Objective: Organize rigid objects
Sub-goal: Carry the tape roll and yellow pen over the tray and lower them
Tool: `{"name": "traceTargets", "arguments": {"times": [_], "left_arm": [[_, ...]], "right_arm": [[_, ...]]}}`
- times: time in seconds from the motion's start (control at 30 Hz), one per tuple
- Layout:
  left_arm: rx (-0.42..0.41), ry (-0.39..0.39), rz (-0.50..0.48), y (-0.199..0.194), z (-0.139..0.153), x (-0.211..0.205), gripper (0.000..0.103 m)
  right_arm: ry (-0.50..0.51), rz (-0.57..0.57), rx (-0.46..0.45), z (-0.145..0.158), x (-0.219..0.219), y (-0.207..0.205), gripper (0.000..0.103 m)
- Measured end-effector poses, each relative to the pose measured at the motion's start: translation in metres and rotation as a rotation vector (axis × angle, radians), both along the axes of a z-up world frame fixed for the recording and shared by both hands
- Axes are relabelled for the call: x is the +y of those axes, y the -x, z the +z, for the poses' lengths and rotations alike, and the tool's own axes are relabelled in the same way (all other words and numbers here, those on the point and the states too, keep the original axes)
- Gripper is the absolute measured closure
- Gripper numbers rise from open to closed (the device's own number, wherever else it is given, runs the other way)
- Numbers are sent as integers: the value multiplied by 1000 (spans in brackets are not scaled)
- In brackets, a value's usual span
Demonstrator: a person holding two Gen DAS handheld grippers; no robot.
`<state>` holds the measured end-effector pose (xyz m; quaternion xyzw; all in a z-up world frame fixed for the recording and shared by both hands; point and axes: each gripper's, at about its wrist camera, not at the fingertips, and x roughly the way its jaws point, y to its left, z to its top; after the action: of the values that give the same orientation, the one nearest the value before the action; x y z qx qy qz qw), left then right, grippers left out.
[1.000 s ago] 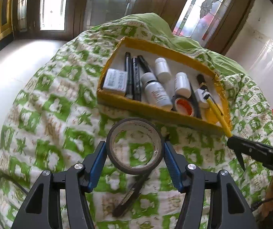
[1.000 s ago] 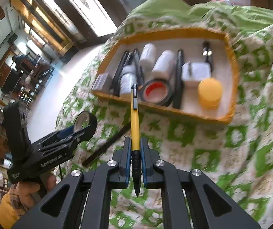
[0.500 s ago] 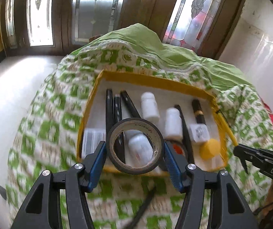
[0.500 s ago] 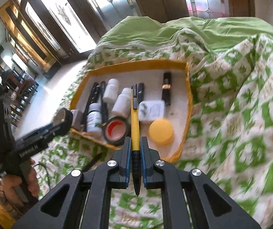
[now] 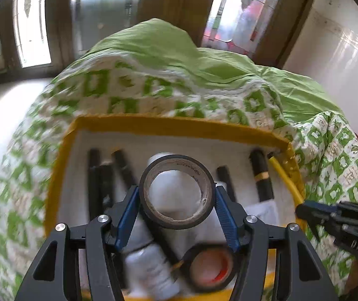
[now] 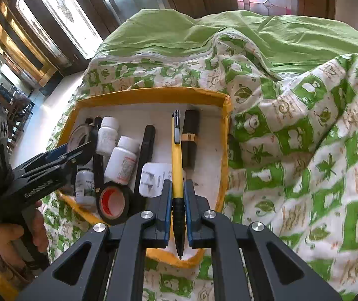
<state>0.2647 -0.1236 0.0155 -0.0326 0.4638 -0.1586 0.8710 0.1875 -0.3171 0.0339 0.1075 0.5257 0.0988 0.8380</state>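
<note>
Left wrist view: left tongs (image 5: 177,198) clamped on black tape roll (image 5: 177,195), hovering over yellow-rimmed tray (image 5: 173,125) on bed quilt (image 5: 98,92), above white bottles. Best lowered into a bare patch of tray floor, clear of second, red-cored roll (image 5: 210,268). Right wrist view: right tongs (image 6: 178,200) pinched narrow on yellow pen (image 6: 177,160), angled steeply down over tray's right side; best laid parallel beside black marker (image 6: 190,138).
</note>
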Motion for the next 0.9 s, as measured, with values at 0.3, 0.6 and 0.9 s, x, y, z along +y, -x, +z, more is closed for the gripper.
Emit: {"name": "traceTargets", "arguments": {"times": [0.3,0.6,0.9], "left_arm": [[-21,-26,-53,-22,-3,-34,40],[-17,-99,-15,-21,-9,-11,40],[-53,-146,-40,-3,-3,-20,38]], "right_arm": [[-40,-17,28,-6,-7,-6,94],[-21,-39,29,-11,-6,-10,94],[-14,-87,-5,-17,-9,-7,82]]}}
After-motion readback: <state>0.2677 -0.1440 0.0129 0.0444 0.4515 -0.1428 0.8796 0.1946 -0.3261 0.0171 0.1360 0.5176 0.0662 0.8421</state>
